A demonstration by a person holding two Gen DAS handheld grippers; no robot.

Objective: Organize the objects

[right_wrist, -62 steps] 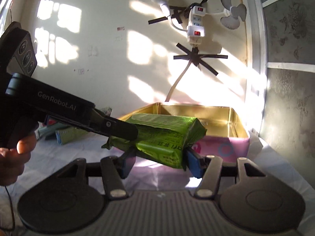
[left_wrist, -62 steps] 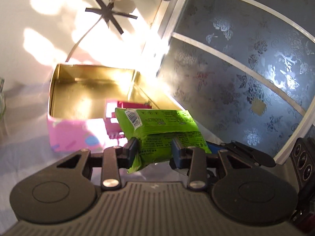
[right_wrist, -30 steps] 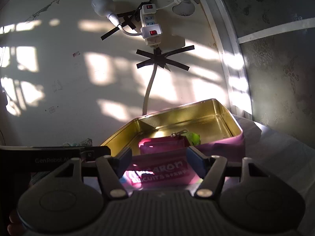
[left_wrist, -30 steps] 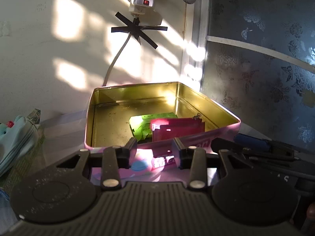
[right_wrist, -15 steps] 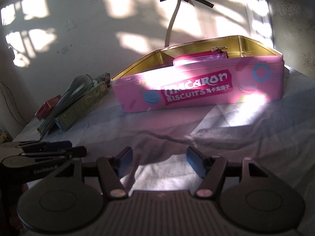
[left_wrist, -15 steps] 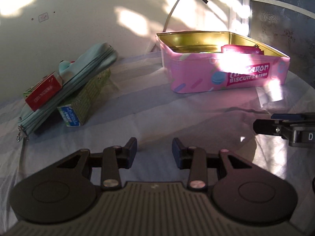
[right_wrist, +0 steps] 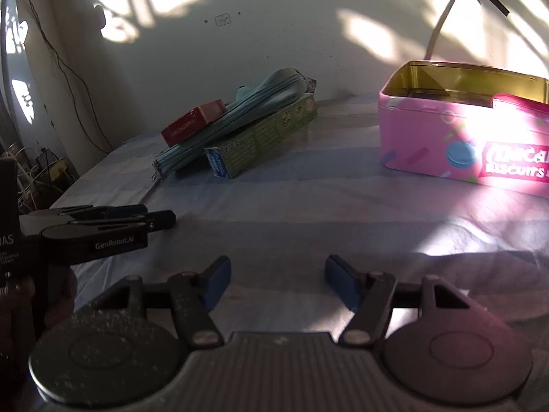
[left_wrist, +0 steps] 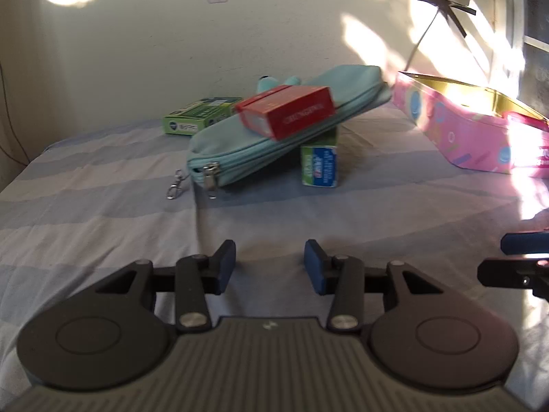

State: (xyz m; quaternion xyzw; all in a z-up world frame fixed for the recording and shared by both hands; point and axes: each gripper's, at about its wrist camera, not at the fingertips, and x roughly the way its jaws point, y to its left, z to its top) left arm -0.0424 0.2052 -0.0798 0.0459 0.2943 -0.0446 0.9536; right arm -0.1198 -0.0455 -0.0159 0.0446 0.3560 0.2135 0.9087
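Note:
A red box (left_wrist: 284, 111) lies on a teal zip pouch (left_wrist: 274, 137), which leans on a long green box (left_wrist: 319, 164). My left gripper (left_wrist: 270, 262) hovers over the striped cloth short of that pile, its jaws opening with nothing between them. In the right wrist view the same red box (right_wrist: 194, 122), teal pouch (right_wrist: 233, 120) and green box (right_wrist: 264, 137) sit at the centre left. My right gripper (right_wrist: 276, 283) stands open and empty. The pink biscuit tin (right_wrist: 446, 137) is open at the right, with a pink item (right_wrist: 514, 101) showing over its rim.
A second green box (left_wrist: 199, 116) lies behind the pile near the wall. The pink tin (left_wrist: 463, 130) is at the right edge of the left wrist view. My left gripper (right_wrist: 137, 219) and the hand (right_wrist: 20, 295) holding it are at the left. Cables hang beyond the bed's left edge.
Both grippers have swung left from the tin, where the green packet stayed, to the cloth facing the pile. The pile now looks closer, and the left jaws stand wider.

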